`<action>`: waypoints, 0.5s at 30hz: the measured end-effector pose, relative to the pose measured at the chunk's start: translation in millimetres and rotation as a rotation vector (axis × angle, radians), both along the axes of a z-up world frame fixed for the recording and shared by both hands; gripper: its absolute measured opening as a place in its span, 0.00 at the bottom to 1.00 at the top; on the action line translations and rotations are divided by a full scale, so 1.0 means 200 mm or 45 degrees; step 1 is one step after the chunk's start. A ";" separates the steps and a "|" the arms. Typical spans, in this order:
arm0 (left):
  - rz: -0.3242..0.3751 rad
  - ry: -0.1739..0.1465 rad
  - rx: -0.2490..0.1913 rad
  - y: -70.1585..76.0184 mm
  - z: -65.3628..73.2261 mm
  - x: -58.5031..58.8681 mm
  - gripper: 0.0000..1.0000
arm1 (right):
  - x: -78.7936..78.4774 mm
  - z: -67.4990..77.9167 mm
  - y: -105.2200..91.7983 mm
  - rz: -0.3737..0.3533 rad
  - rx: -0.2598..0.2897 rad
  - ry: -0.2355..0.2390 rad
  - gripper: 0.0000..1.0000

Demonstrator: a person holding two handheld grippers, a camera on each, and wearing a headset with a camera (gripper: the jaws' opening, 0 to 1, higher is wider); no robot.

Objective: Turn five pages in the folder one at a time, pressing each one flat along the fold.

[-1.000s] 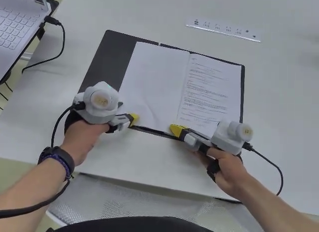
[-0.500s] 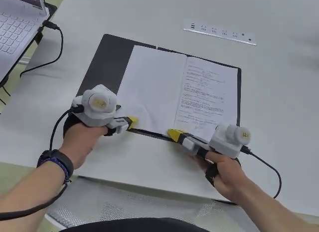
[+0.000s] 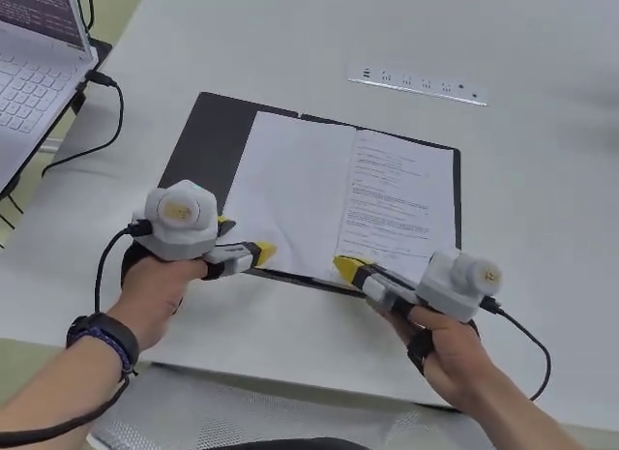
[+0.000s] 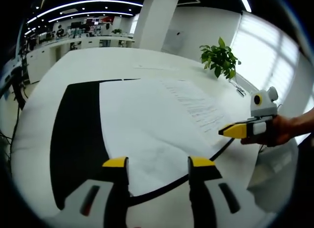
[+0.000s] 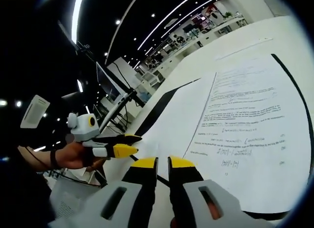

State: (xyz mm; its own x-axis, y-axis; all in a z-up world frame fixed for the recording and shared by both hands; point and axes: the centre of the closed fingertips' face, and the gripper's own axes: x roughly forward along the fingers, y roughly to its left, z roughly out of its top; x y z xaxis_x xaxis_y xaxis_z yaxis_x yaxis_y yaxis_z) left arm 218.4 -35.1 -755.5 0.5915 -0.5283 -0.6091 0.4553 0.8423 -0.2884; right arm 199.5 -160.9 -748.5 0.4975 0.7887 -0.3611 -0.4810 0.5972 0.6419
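Observation:
A black folder (image 3: 198, 145) lies open on the white table, with a blank page (image 3: 290, 194) on the left and a printed page (image 3: 401, 203) on the right. My left gripper (image 3: 244, 237) hovers open at the blank page's near corner. In the left gripper view its jaws (image 4: 158, 164) straddle the near edge of that blank page (image 4: 147, 120). My right gripper (image 3: 346, 268) is shut with nothing between its jaws and points at the near end of the fold. In the right gripper view it (image 5: 162, 163) sits just before the printed page (image 5: 245, 135).
An open laptop (image 3: 29, 73) stands at the far left with a black cable (image 3: 106, 102) running toward the folder. A white power strip (image 3: 416, 84) lies beyond the folder. A potted plant (image 4: 219, 61) stands at the table's far end.
The head camera has shifted a little. The left gripper has drawn slightly off the blank page's corner toward the near edge. The right gripper stays at the fold's near end.

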 end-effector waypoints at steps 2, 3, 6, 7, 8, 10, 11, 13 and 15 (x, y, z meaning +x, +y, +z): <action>-0.005 -0.011 0.011 0.00 0.02 -0.01 0.48 | 0.00 0.01 -0.03 0.005 -0.033 -0.023 0.12; -0.006 -0.014 0.017 0.01 0.03 -0.01 0.48 | 0.01 0.02 -0.05 0.000 -0.047 -0.032 0.13; -0.016 -0.026 0.036 0.01 0.04 -0.02 0.49 | 0.02 0.03 -0.11 -0.007 -0.086 -0.058 0.18; -0.021 -0.028 0.042 0.01 0.05 -0.03 0.49 | 0.03 0.03 -0.13 -0.005 -0.101 -0.061 0.20; -0.029 -0.030 0.049 0.01 0.05 -0.03 0.50 | 0.03 0.03 -0.15 -0.004 -0.116 -0.070 0.21; -0.040 -0.031 0.061 0.01 0.06 -0.03 0.51 | 0.04 0.04 -0.18 -0.003 -0.140 -0.098 0.21; -0.046 -0.031 0.062 0.01 0.07 -0.04 0.51 | 0.04 0.05 -0.20 -0.009 -0.144 -0.113 0.21; -0.057 -0.038 0.073 0.02 0.09 -0.04 0.53 | 0.04 0.07 -0.24 -0.036 -0.138 -0.111 0.23; -0.063 -0.046 0.080 0.02 0.10 -0.04 0.53 | 0.05 0.07 -0.28 -0.046 -0.157 -0.121 0.26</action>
State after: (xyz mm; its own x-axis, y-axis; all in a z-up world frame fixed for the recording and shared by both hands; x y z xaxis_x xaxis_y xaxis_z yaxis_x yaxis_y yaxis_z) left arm 209.9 -30.7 -734.7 0.5878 -0.5188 -0.6208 0.5059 0.8345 -0.2184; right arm 209.6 -216.9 -734.4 0.5610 0.7226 -0.4039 -0.5130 0.6864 0.5155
